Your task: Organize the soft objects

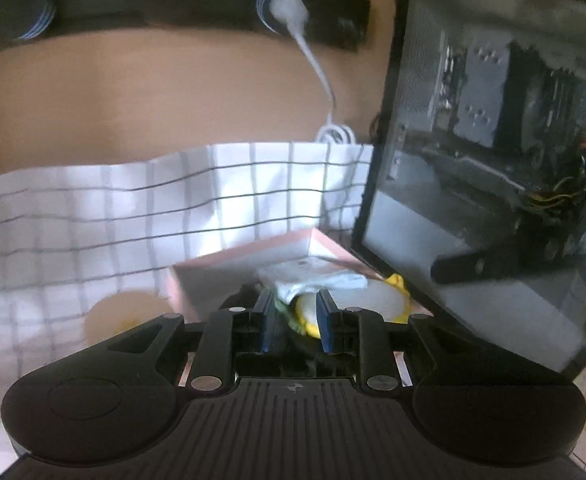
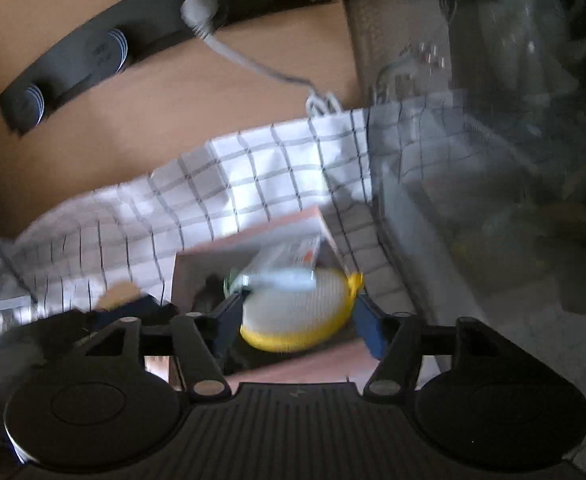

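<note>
dropping soft things into the pink box (image 2: 253, 240) on the checked table, the right tongs (image 2: 297, 320) gape around the yellow-rimmed pad (image 2: 293, 312) while the left tongs (image 1: 293, 316) look narrowed on something green and yellow, probably to be released next.

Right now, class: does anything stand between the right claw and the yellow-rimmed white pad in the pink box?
Nothing visible does: the yellow-rimmed white pad lies in the pink box directly between the right claw's open fingers. A pale blue item overlaps its far edge.
</note>
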`<state>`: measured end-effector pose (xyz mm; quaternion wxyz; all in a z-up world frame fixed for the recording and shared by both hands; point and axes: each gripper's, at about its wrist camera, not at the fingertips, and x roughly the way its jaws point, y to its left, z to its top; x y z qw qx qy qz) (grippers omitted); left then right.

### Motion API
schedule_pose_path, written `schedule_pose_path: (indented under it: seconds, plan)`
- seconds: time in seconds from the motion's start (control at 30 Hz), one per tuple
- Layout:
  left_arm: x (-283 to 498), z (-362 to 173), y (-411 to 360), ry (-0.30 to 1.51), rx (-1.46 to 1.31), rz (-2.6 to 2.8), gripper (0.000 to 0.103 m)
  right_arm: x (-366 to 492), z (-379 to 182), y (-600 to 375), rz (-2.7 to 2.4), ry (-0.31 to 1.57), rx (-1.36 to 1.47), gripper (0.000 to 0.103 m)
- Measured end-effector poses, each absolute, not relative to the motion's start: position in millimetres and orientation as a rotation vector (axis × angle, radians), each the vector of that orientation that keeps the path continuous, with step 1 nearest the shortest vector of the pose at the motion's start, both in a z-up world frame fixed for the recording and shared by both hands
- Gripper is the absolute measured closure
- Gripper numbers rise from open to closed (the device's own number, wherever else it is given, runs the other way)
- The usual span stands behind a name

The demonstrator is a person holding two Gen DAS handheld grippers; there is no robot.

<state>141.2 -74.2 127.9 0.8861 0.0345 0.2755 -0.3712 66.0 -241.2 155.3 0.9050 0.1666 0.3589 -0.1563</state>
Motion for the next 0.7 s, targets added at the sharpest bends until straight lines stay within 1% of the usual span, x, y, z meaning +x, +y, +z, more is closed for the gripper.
schedule_pose_path:
  seconds: [0.17,0.23,0.27,0.3,0.37,0.43,0.6,0.63,0.7]
  plan:
    - [86.5,98.6,-43.9,0.574,0.088,-0.643,0.077,41.4,123.8,-215.6,-0.198,0.777,0.179,0.031]
    - [66.6,86.3,-30.4,0.614,0.071,-0.554,0.077,33.2,108.6,-210.2,-0.146,0.81,0.164,0.03]
    - [58.8,78.5,-24.8,0.648,0.046,-0.515,0.077,30.3,103.4,-208.2,-0.115,0.821,0.16,0.028]
    - [52.2,71.4,-21.1,0.677,0.026,-0.479,0.077,28.0,96.2,-205.6,-0.085,0.832,0.155,0.023]
    - [40.8,58.0,-19.5,0.733,0.015,-0.387,0.077,23.1,80.4,-202.0,-0.039,0.851,0.137,0.018]
    - [33.9,48.0,-20.7,0.773,-0.004,-0.309,0.077,20.8,63.3,-192.8,0.008,0.89,0.101,0.018]
    - [11.0,35.2,-32.3,0.774,0.009,-0.215,0.077,20.5,36.4,-184.8,0.086,0.935,0.037,0.017]
    - [6.3,34.2,-34.3,0.761,0.012,-0.201,0.077,20.1,34.3,-184.4,0.088,0.922,0.02,0.015]
    - [0.0,32.0,-37.5,0.748,0.007,-0.181,0.077,22.4,32.4,-185.1,0.083,0.918,0.002,0.008]
